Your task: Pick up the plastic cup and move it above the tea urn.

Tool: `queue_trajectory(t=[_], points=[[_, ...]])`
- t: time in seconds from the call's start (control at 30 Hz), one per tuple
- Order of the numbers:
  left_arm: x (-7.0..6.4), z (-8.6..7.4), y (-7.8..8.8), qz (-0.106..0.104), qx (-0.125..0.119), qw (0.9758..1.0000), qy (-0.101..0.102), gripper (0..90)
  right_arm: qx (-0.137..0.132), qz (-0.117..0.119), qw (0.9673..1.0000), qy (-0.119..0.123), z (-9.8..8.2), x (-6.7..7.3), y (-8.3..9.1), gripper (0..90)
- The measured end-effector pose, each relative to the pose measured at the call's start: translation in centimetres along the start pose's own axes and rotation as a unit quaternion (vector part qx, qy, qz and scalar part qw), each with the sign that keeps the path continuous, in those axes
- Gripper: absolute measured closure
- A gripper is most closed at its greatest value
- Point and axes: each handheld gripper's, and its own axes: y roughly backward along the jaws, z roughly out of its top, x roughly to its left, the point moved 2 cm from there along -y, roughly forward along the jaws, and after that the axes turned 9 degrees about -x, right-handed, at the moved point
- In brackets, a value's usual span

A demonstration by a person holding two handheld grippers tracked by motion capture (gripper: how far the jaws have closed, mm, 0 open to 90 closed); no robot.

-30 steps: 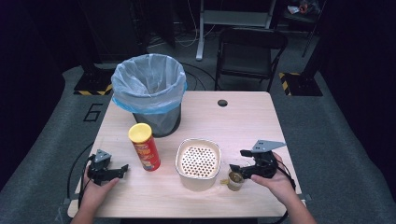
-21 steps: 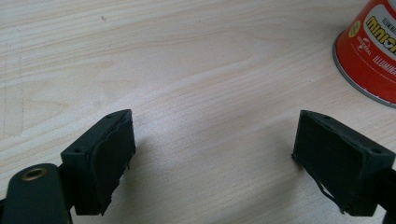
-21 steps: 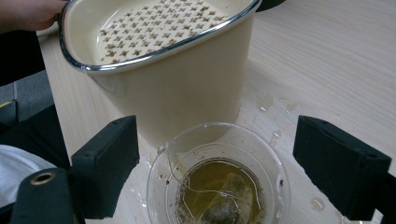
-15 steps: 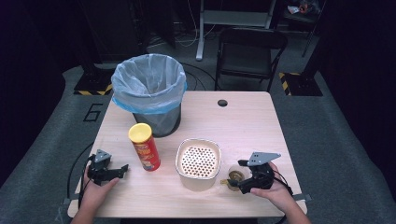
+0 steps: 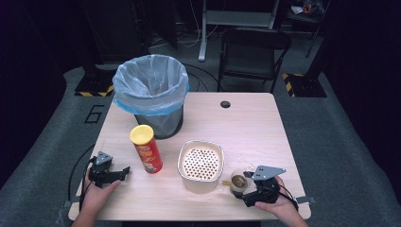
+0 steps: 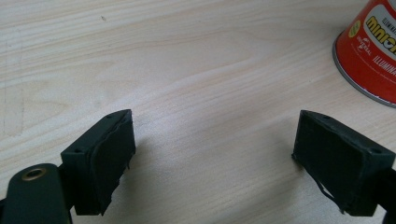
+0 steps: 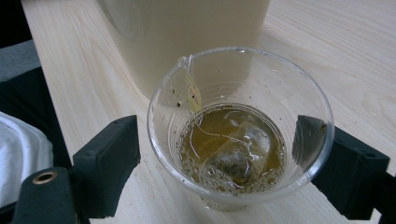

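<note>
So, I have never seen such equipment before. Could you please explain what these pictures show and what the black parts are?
A person sits at a wooden table and holds a hand tool with two black jaws in each hand. The high view looks down from above. The two close pictures come from small cameras riding on each tool.

On the table stand a bin lined with a blue bag, a red chip can, a cream strainer pot and a clear plastic cup holding tea and a teabag.

The left gripper rests open above bare wood. The right gripper has its jaws on either side of the cup, not yet pressing it.
</note>
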Motion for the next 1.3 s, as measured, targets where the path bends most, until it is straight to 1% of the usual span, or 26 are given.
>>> queue_trajectory(t=[0.03, 0.07, 0.1, 0.2, 0.23, 0.33, 0.4, 0.43, 0.47, 0.57, 0.67, 0.73, 0.8, 0.87, 0.9, 0.97, 1.13, 1.17, 1.2, 1.23, 1.3], points=[[0.0, 0.0, 0.0, 0.0, 0.0, 1.0, 0.0, 12.4, 0.002, -0.008, 1.0, 0.005, -0.1, 0.0, -0.1, 14.8], [0.0, 0.0, 0.0, 0.0, 0.0, 1.0, 0.0, 12.4, 0.002, -0.008, 1.0, 0.005, -0.1, 0.0, -0.1, 14.8], [0.0, 0.0, 0.0, -0.001, 0.0, 1.0, 0.001, 12.4, 0.005, -0.02, 0.9997, 0.015, -0.2, -0.1, -0.5, 14.9], [0.0, 0.0, 0.0, 0.0, 0.0, 1.0, 0.001, 12.4, 0.002, -0.024, 0.9996, 0.017, -0.3, -0.3, -1.0, 18.4], [0.0, 0.0, 0.0, 0.0, 0.0, 1.0, 0.001, 12.4, -0.003, -0.029, 0.9993, 0.023, -0.2, -0.4, -1.2, 20.4], [0.0, 0.0, 0.0, 0.0, 0.0, 1.0, 0.0, 12.4, -0.013, -0.026, 0.9991, 0.03, -0.2, -0.6, -1.4, 23.5], [0.0, 0.0, 0.0, 0.0, 0.0, 1.0, 0.0, 12.4, -0.015, -0.023, 0.9992, 0.029, -0.2, -0.5, -1.4, 24.6], [0.0, 0.0, 0.0, 0.0, 0.0, 1.0, 0.002, 12.4, -0.021, -0.02, 0.9989, 0.036, -0.2, -0.5, -1.5, 25.3], [0.0, 0.0, 0.0, 0.0, 0.0, 1.0, 0.0, 12.4, -0.022, -0.021, 0.9987, 0.042, -0.2, -0.6, -1.6, 25.4], [0.0, 0.0, 0.0, 0.0, 0.0, 1.0, 0.0, 12.4, -0.025, -0.024, 0.9984, 0.046, -0.3, -0.5, -1.5, 26.4], [0.0, 0.0, 0.0, 0.0, 0.0, 1.0, 0.001, 12.4, -0.021, -0.026, 0.9979, 0.054, -0.2, -0.2, -1.5, 26.7], [0.0, 0.0, 0.0, 0.0, 0.0, 1.0, 0.0, 12.4, -0.022, -0.033, 0.9967, 0.071, -0.1, 0.1, -1.5, 27.8], [0.0, 0.0, 0.0, 0.0, 0.0, 1.0, 0.0, 12.4, -0.027, -0.032, 0.9962, 0.077, -0.1, 0.1, -1.5, 28.8], [0.0, 0.0, 0.0, 0.0, 0.0, 1.0, 0.0, 12.4, -0.027, -0.032, 0.9965, 0.072, -0.1, 0.1, -1.5, 29.3], [0.0, 0.0, 0.0, 0.0, 0.0, 1.0, 0.0, 12.4, -0.03, -0.023, 0.9975, 0.059, -0.2, 0.0, -1.4, 33.4], [0.0, 0.0, 0.0, 0.0, 0.0, 1.0, 0.0, 12.4, -0.031, -0.028, 0.9975, 0.057, -0.1, -0.1, -1.3, 33.6], [0.0, 0.0, 0.0, 0.0, 0.0, 1.0, 0.001, 12.4, -0.04, -0.029, 0.9975, 0.051, 0.3, -0.4, -0.7, 33.7], [0.0, 0.0, 0.0, 0.0, 0.0, 1.0, 0.0, 12.4, -0.043, -0.028, 0.9972, 0.054, 0.4, -0.6, -0.5, 33.6], [0.0, 0.0, 0.0, 0.0, 0.0, 1.0, 0.0, 12.4, -0.046, -0.033, 0.9972, 0.048, 0.6, -0.7, -0.3, 33.6], [0.0, 0.0, 0.0, 0.0, 0.0, 1.0, 0.002, 12.4, -0.047, -0.034, 0.9971, 0.049, 0.7, -0.9, -0.2, 33.7], [0.0, 0.0, 0.0, 0.0, 0.0, 1.0, 0.0, 12.4, -0.051, -0.039, 0.997, 0.044, 1.1, -1.2, 0.2, 33.9]])
